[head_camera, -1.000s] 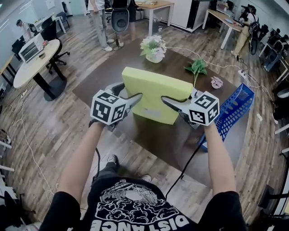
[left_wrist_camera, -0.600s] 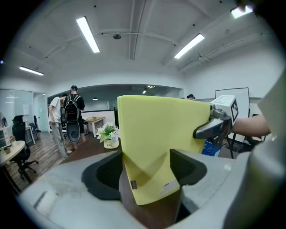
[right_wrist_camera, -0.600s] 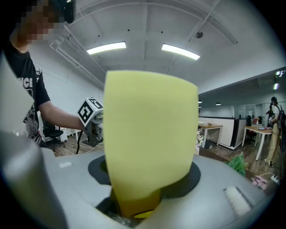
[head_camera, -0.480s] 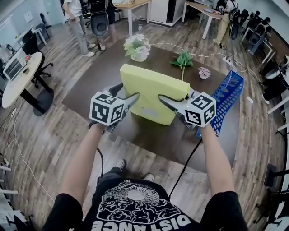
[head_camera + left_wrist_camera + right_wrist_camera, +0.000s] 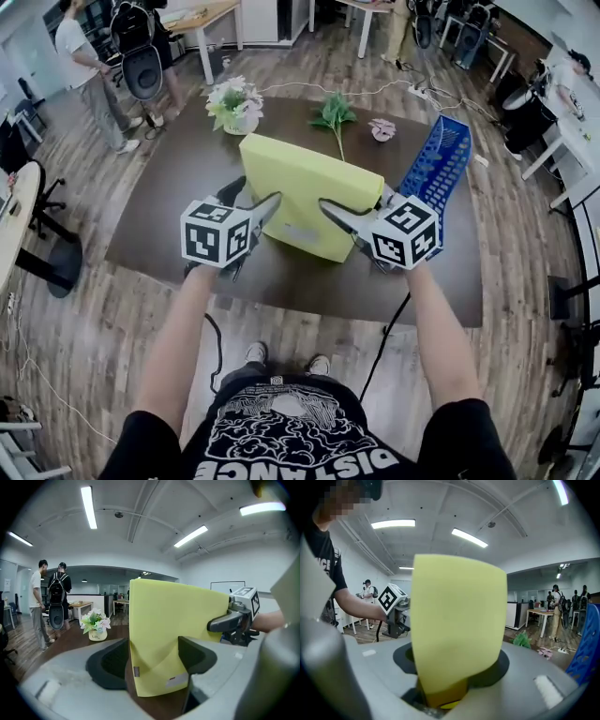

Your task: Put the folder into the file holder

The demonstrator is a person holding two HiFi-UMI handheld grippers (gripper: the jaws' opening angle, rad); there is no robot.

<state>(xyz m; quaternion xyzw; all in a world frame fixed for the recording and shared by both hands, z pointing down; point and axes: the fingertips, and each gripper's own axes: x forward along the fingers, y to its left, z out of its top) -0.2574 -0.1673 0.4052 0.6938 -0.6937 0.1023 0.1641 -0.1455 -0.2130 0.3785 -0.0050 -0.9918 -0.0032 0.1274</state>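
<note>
While the folder (image 5: 305, 192) is outside it, the blue file holder (image 5: 438, 164) stands at the right edge of the table (image 5: 178, 197), just beyond the right gripper (image 5: 354, 208). Its walls are an open plastic lattice, and what lies inside its compartments cannot be made out. The other container, a small white pot (image 5: 241, 120) at the far side of the table, holds a bunch of white flowers (image 5: 232, 94) with green leaves. The folder is held upright over the middle of the table, between the two grippers and to the left of the file holder, apart from it. The left gripper (image 5: 255, 199) has its dark pads clamped on the folder's left edge near the lower corner. The right gripper pinches the opposite edge, its jaws at a middling width and just now closing a little further on the folder between them. The folder is a thick, flat, rectangular slab in matte yellow-green, smooth-faced with a squared spine, and it carries a small pale label (image 5: 177, 680) near its bottom corner. Each gripper is smooth grey plastic with a cube of black-and-white square markers. The table top is dark brown, smooth and rectangular; the floor (image 5: 94, 309) around it is grey-brown wood planking. A green leafy sprig (image 5: 333, 112) lies flat on the table beyond the folder.
</note>
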